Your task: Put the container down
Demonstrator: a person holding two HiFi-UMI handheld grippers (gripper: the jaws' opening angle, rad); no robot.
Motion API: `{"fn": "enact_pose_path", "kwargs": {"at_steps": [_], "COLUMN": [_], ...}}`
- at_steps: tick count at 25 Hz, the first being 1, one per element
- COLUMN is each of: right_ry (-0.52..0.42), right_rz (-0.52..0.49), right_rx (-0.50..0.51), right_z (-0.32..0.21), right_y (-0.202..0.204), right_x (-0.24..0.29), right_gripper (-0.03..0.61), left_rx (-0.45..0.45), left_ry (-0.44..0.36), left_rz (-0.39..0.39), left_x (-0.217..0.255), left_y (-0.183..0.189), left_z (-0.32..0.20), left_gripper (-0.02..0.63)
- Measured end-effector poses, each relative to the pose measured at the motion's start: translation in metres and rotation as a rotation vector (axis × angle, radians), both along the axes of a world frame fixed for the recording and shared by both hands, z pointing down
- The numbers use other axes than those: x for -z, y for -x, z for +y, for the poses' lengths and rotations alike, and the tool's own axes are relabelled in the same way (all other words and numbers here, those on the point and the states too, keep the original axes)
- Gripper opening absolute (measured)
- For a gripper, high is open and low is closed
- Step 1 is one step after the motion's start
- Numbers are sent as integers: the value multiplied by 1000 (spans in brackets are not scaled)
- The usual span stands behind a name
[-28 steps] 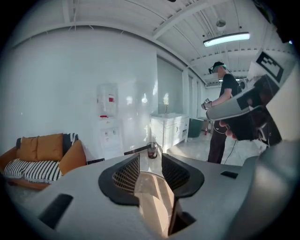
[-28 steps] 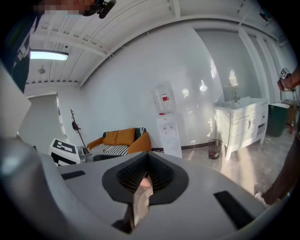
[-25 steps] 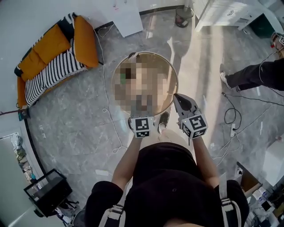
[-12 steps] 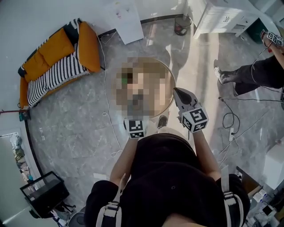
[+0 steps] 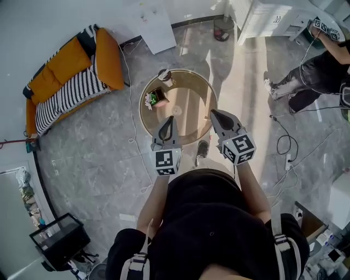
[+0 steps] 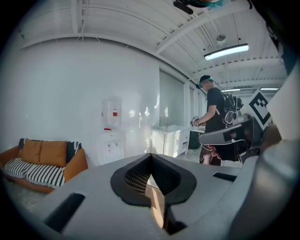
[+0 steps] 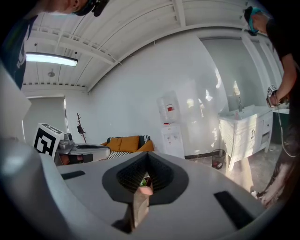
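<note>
The container [image 5: 155, 98], a small open box with something green in it, stands on the left part of the round table [image 5: 191, 117]. Through the slit of the right gripper's jaws a bit of the container [image 7: 143, 182] shows far off. My left gripper [image 5: 169, 117] hangs over the table's near rim, well apart from the container. Its jaws have just been closing and now meet with nothing between them. In its own view the left gripper [image 6: 151, 174] points at the far wall. My right gripper [image 5: 214, 113] hovers beside it at the near right rim, shut and empty.
A small dark object [image 5: 164, 74] stands at the table's far edge. An orange and striped sofa [image 5: 71, 71] lies at the left, a black crate [image 5: 57, 238] at the lower left. Another person [image 5: 311, 82] stands at the upper right, by cables [image 5: 284, 142] and a white cabinet [image 5: 273, 16].
My left gripper has risen and come forward, so its jaws now show ahead of its marker cube. The right gripper has lifted a little. The other person has moved further away.
</note>
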State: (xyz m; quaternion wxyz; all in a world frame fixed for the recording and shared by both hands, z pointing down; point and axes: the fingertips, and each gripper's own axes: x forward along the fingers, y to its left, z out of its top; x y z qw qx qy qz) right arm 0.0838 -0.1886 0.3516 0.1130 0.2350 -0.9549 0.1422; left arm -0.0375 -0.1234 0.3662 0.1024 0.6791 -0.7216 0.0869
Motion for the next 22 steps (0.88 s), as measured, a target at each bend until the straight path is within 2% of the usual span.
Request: {"fn": "enact_pose_path", "kwargs": {"at_steps": [9,22], "right_ry": [-4,-46], "right_rz": [26,11], "right_rx": [-44,-107], "right_z": [37,173], "right_y": [-4,13], "right_x": [-4,28], "right_gripper": [3,3], "left_rx": [-34,-104], "left_ry": [-19,-1], "left_rz": [16,97], "left_x": [5,21], "left_y": [5,43], "left_z": [39,167], "left_gripper": [18,18]}}
